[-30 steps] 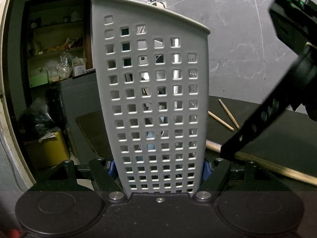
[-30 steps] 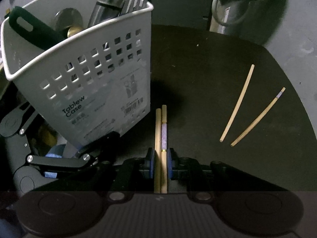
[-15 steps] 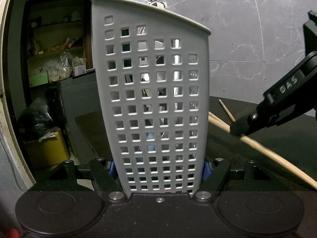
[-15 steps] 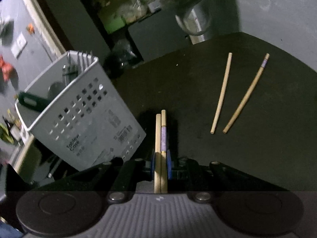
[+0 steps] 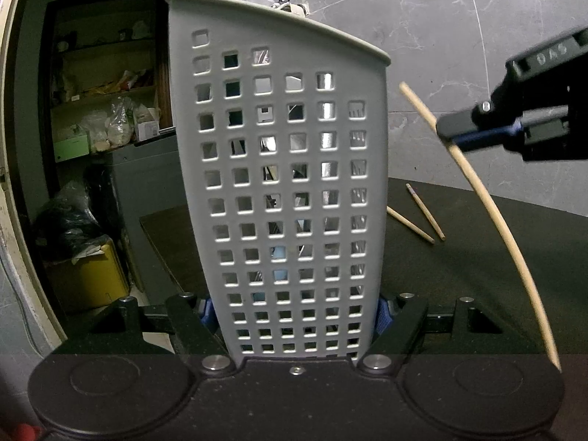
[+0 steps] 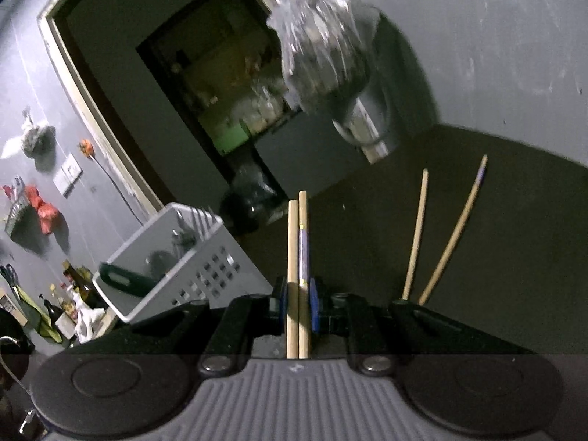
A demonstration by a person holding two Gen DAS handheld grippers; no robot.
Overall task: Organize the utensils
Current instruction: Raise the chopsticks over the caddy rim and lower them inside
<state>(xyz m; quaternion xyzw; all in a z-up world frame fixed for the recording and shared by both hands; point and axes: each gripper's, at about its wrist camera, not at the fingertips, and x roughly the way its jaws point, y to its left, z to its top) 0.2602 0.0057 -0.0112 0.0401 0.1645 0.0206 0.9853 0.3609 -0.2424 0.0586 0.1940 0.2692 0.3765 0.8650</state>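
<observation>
Clearly the left hand-held gripper (image 5: 296,307) is clamped on the base of the grey perforated utensil caddy (image 5: 283,183), one blue pad against each side wall, which reads as bracing it upright so it cannot slide or tip while things are dropped in. Forks and a dark-handled tool already stand inside it; in the right wrist view the caddy sits at about nine o'clock from the held sticks.

The right hand-held gripper (image 6: 297,299) is pinched shut on a pair of chopsticks (image 6: 298,242), gripped partway along their length and side by side, so both can go in with one move. In the left wrist view that pair shows as a pale stick slanting from two o'clock down to five o'clock, off to the right of the caddy and clear of its rim.

Two loose chopsticks (image 6: 437,235) lie on the dark surface (image 6: 514,257) at about one o'clock from the held pair, well apart from the caddy, probably the next pickup.
</observation>
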